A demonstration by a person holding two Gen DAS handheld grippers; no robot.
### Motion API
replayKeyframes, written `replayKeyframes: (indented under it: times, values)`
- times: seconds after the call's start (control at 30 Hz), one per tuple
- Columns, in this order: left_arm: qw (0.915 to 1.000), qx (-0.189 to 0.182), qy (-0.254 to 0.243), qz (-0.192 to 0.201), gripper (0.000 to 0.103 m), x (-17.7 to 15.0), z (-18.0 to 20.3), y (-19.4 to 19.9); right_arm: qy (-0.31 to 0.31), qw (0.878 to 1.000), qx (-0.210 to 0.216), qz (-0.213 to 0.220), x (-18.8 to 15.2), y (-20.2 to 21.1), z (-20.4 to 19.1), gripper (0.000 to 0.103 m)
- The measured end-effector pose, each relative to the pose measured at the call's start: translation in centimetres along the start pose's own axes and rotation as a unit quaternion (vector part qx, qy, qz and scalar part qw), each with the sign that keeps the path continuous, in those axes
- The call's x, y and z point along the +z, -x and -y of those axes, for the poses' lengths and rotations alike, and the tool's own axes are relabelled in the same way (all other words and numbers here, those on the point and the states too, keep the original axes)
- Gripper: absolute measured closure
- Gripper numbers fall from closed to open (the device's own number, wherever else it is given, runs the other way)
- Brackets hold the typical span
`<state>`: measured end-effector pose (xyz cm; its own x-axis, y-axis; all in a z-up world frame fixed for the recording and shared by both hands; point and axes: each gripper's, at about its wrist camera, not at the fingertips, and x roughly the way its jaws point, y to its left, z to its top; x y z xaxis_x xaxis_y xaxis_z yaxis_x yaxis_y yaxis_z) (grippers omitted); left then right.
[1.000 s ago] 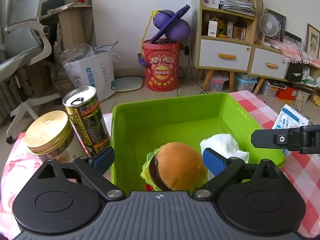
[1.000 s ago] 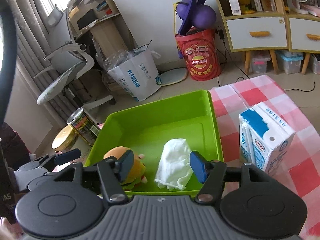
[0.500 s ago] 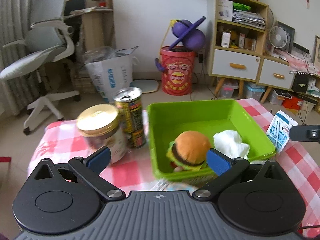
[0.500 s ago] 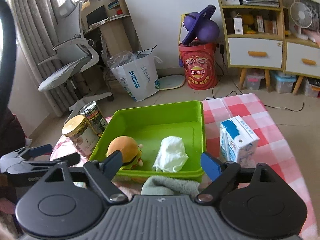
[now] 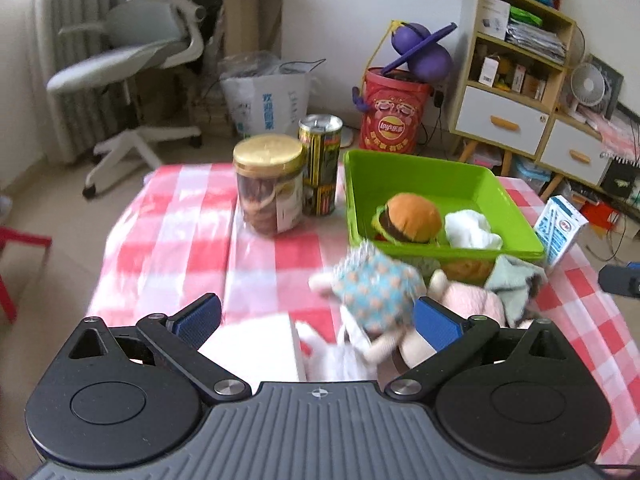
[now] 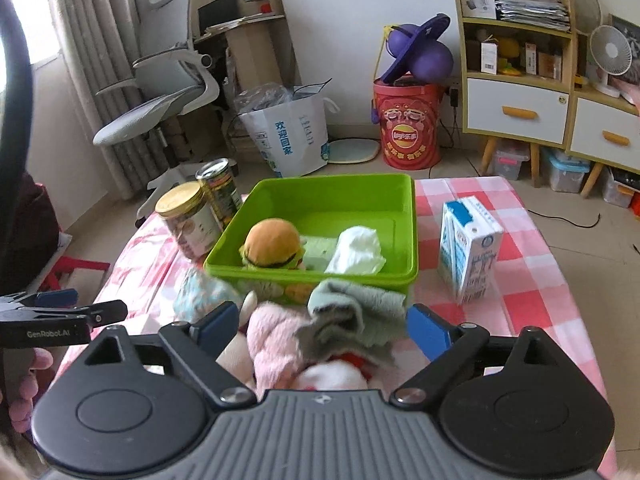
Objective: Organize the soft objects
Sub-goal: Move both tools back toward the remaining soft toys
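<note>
A green bin (image 5: 424, 176) (image 6: 332, 196) on the checked table holds a plush burger (image 5: 412, 216) (image 6: 272, 242) and a white cloth (image 5: 472, 228) (image 6: 358, 252). In front of the bin lie a blue patterned plush (image 5: 376, 284) (image 6: 200, 292), a pink plush (image 5: 468, 300) (image 6: 276, 340) and a grey-green cloth (image 5: 516, 280) (image 6: 356, 312). My left gripper (image 5: 316, 318) is open and empty above the table's near side. My right gripper (image 6: 320, 326) is open and empty above the pink plush and the cloth.
A gold-lidded jar (image 5: 268, 188) (image 6: 184, 216) and a can (image 5: 320, 168) (image 6: 218, 190) stand left of the bin. A milk carton (image 5: 560, 228) (image 6: 468, 248) stands right of it. A white box (image 5: 256, 348) lies near my left gripper.
Both grippers have pulled back from the bin toward the table's near side. The plush toys and grey-green cloth in front of the bin have come into view.
</note>
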<state>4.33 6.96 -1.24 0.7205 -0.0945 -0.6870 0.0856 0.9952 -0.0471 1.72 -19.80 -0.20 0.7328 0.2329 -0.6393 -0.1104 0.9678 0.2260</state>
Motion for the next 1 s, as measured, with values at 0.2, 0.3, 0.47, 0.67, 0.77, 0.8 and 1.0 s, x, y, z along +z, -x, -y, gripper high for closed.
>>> replayKeyframes:
  times: [0.2, 0.3, 0.47, 0.67, 0.77, 0.8, 1.0]
  values:
    - [0.9998, -0.002, 0.014, -0.014, 0.005, -3.1, -0.3, 0.3, 0.043, 0.999, -0.012, 0.004, -3.3, -0.2, -0.8, 0.025]
    - [0.9996, 0.001, 0.026, -0.014, 0.005, -4.6, -0.5, 0.2, 0.067, 0.997, -0.023, 0.004, -5.0, -0.7, -0.9, 0.025]
    - [0.9984, -0.008, 0.048, -0.028, 0.005, -6.8, -0.6, -0.9, 0.077, 0.997, -0.01, -0.013, -7.2, -1.8, -0.7, 0.025]
    - [0.9978, -0.019, 0.062, -0.017, 0.005, -8.5, -0.7, -1.9, 0.106, 0.994, -0.007, -0.02, -9.5, -2.9, -0.8, 0.025]
    - [0.997, -0.026, 0.071, -0.014, 0.005, -9.1, -0.7, -2.5, 0.119, 0.993, -0.009, -0.027, -10.5, -3.7, -0.9, 0.025]
    - [0.9968, -0.028, 0.074, -0.015, 0.005, -9.2, -0.7, -2.8, 0.124, 0.992, -0.01, -0.029, -10.8, -3.9, -1.0, 0.025]
    - [0.9971, -0.028, 0.069, -0.014, 0.008, -10.1, -0.4, -4.5, 0.134, 0.99, -0.014, -0.028, -11.5, -5.1, -1.0, 0.025]
